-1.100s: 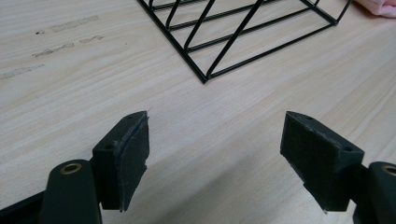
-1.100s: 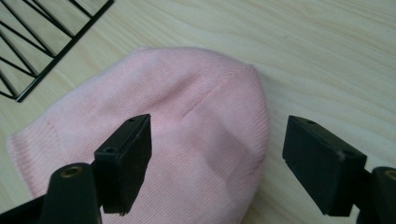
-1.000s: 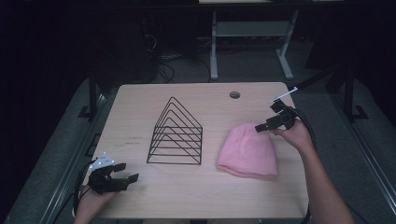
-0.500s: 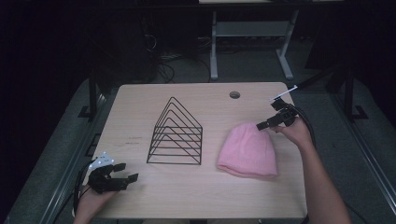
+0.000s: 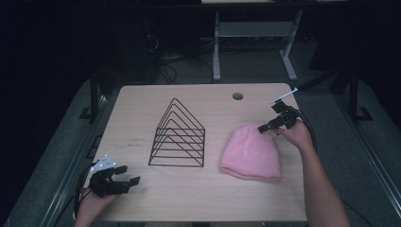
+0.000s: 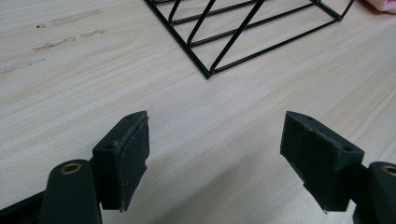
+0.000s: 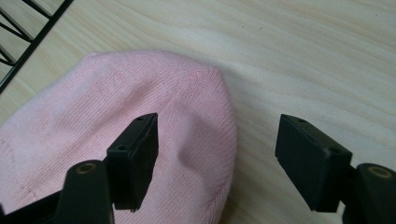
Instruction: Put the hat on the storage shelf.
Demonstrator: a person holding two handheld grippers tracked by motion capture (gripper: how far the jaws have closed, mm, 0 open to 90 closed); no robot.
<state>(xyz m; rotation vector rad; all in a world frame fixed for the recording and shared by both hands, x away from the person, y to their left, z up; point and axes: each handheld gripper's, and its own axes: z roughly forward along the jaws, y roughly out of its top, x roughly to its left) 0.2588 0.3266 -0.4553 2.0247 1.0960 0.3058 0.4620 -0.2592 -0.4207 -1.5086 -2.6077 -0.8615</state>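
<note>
A pink knitted hat [image 5: 250, 151] lies flat on the wooden table [image 5: 142, 104], right of centre. My right gripper [image 5: 267, 126] hovers at the hat's far, rounded end. In the right gripper view the hat [image 7: 93, 116] reaches between the jaws of that gripper [image 7: 215, 126]: one jaw sits over the fabric, the other over bare wood. The jaws have just been closing and still stand wide, so nothing is gripped. My left gripper [image 5: 130, 174] rests open near the front left edge. Its jaws [image 6: 215, 126] have bare wood between them.
A black wire rack of nested triangles [image 5: 178, 137] stands mid-table, and its corner [image 6: 252, 28] shows ahead of the left gripper. A round cable hole [image 5: 237, 96] sits near the far edge. A metal desk frame [image 5: 255, 33] stands behind the table.
The right gripper has shifted slightly down and left onto the hat's far end. The left gripper has stayed put.
</note>
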